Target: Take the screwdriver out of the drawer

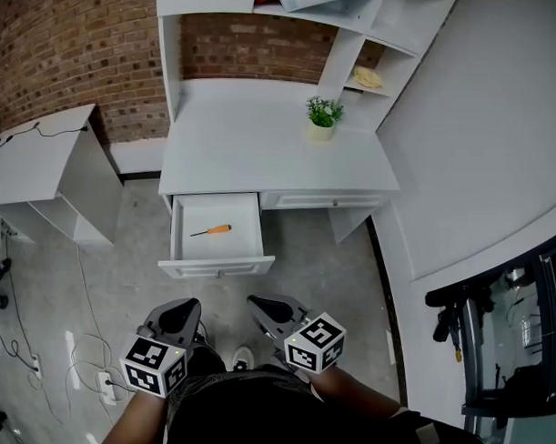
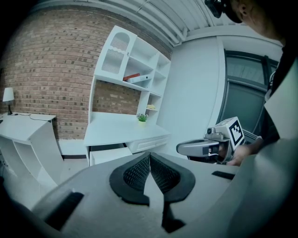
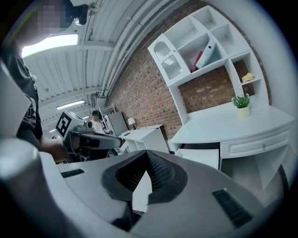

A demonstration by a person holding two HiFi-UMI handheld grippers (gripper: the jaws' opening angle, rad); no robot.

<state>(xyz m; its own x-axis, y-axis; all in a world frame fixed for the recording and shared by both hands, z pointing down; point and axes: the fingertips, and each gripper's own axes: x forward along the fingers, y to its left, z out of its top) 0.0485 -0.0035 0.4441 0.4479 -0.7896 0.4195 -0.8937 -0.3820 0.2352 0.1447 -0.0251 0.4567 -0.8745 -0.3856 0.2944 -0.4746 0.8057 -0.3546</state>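
The screwdriver (image 1: 211, 231), thin with an orange handle, lies inside the open left drawer (image 1: 179, 249) of a white desk (image 1: 262, 148). Both grippers hang low near my body, well short of the drawer. My left gripper (image 1: 186, 308) is shut with nothing in it; in its own view the ribbed pads (image 2: 139, 172) meet. My right gripper (image 1: 264, 305) is likewise shut and empty, pads (image 3: 160, 174) touching. In the two gripper views the drawer (image 2: 109, 155) (image 3: 200, 157) shows only as a pulled-out white box, and the screwdriver is hidden.
A small potted plant (image 1: 322, 118) stands on the desk's right rear. Shelves (image 1: 358, 28) rise above it. A white side table (image 1: 34, 158) stands to the left. Cables and a power strip (image 1: 106, 382) lie on the floor at lower left. A white wall (image 1: 480, 160) runs along the right.
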